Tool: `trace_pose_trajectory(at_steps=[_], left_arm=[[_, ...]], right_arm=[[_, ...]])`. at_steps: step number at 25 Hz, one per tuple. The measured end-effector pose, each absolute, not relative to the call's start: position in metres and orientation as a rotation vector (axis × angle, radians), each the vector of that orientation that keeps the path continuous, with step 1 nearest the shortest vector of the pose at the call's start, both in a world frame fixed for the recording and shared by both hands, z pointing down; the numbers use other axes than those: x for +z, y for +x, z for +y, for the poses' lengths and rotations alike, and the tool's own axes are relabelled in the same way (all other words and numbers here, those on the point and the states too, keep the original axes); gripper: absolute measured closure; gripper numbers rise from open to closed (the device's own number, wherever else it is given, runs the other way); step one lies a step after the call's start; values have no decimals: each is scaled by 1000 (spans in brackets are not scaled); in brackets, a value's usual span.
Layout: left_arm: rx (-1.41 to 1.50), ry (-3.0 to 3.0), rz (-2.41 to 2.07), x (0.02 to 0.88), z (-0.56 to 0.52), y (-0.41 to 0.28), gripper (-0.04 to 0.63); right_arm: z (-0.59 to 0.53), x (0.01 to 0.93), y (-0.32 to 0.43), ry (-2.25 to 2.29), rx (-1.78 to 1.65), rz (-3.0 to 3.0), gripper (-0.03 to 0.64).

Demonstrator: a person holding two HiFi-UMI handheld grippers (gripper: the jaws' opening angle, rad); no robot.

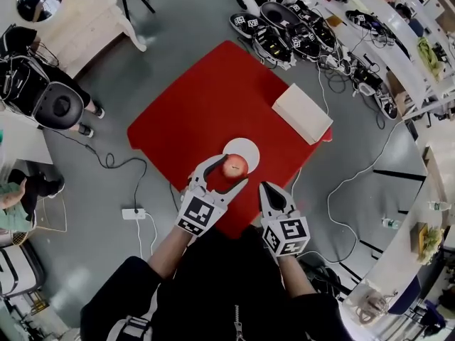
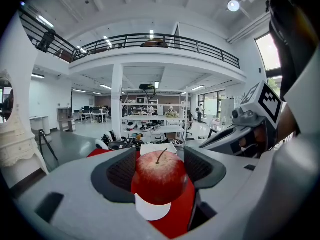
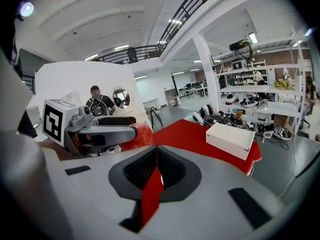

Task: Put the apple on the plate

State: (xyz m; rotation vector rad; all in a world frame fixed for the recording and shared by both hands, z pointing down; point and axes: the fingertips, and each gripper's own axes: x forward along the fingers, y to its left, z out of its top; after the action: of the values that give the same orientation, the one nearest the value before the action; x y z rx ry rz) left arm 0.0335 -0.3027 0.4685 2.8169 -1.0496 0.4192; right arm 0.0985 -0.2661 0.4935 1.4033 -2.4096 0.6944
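Red apple skin filled the gap of my left claw [image 2: 159,171], both jaws pressed against the apple [image 2: 159,178] at its sides, stem up. From the head view, that claw [image 1: 233,172] held the fruit over the near rim of the plate [image 1: 247,146]. I could not tell whether it hung just clear of the plate or was already touching it. In the left gripper view a white sliver of plate [image 2: 150,210] showed directly under the fruit.

My right claw [image 3: 156,171] sat just beside it toward the desk's near edge. Its jaws were pressed together on nothing, with only a thin strip of red desk showing through the seam.

The plate lay toward the near side of the red desk [image 1: 192,112]. Further off, a white box [image 1: 302,112] rested at the desk's far right edge, well apart from the plate.

I judged this to be the carry-and-place step, nearly finished. The next move called for nudging the apple a little farther over the plate's middle and lowering it until it bore weight. Then I would spread the left jaws slowly, so the round fruit would not roll off the rim. The right claw had no part to play.
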Motion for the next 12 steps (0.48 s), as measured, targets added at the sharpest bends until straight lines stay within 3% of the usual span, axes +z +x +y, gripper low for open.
trace_pose_trajectory(at_steps=[12], left_arm=[[425, 2815, -1114, 485, -322, 44, 291]], right_arm=[[-272, 505, 104, 1375, 716, -2420, 604]])
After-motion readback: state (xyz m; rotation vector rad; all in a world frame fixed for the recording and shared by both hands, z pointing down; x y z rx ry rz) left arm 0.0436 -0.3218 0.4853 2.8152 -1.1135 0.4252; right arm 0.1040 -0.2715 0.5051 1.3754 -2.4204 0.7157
